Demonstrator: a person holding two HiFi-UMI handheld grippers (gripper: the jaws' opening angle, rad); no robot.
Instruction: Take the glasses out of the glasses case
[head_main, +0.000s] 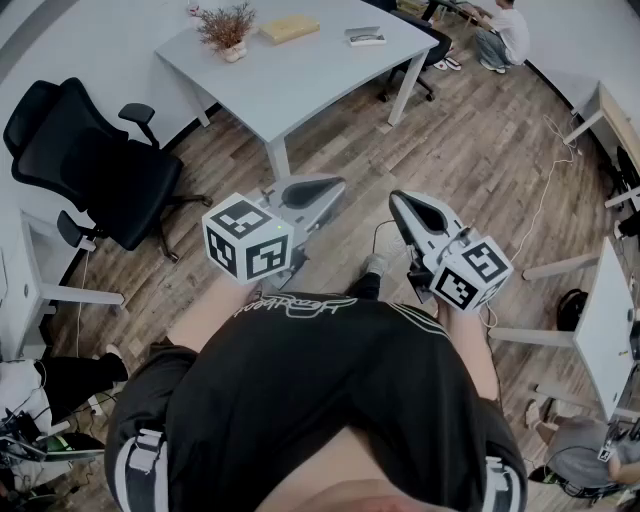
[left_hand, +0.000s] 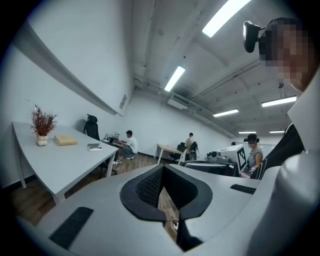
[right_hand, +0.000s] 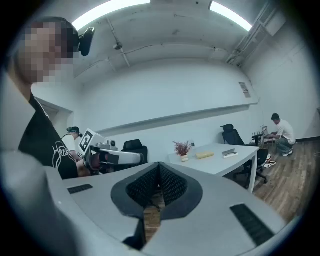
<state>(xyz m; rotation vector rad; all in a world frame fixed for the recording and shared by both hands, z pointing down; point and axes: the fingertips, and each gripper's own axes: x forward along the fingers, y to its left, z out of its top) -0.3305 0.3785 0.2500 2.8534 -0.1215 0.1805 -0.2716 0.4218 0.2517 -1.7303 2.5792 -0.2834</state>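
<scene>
Since the left tongs (head_main: 333, 186) and the right tongs (head_main: 398, 199) are both closed tip to tip with nothing gripped, as is confirmed in each gripper view, no grasp can be made until they are opened, and a late opening close to the target could knock it aside. They are held at waist height over the wooden floor (head_main: 335, 145), well apart from the grey worktop (head_main: 300, 85) ahead, so an approach on foot is judged to be needed first. On the way, a leg of the worktop or the black office chair (head_main: 95, 165) to the left could be struck. The glasses case cannot be identified with certainty. A flat tan box (head_main: 290, 27) and a darker, book-like item (head_main: 366, 36) are seen at the far end of the worktop, near a potted dried plant (head_main: 228, 28). The wrong item could therefore be reached for, and the plant could be tipped by a careless reach across. The glasses are not visible in any view.
</scene>
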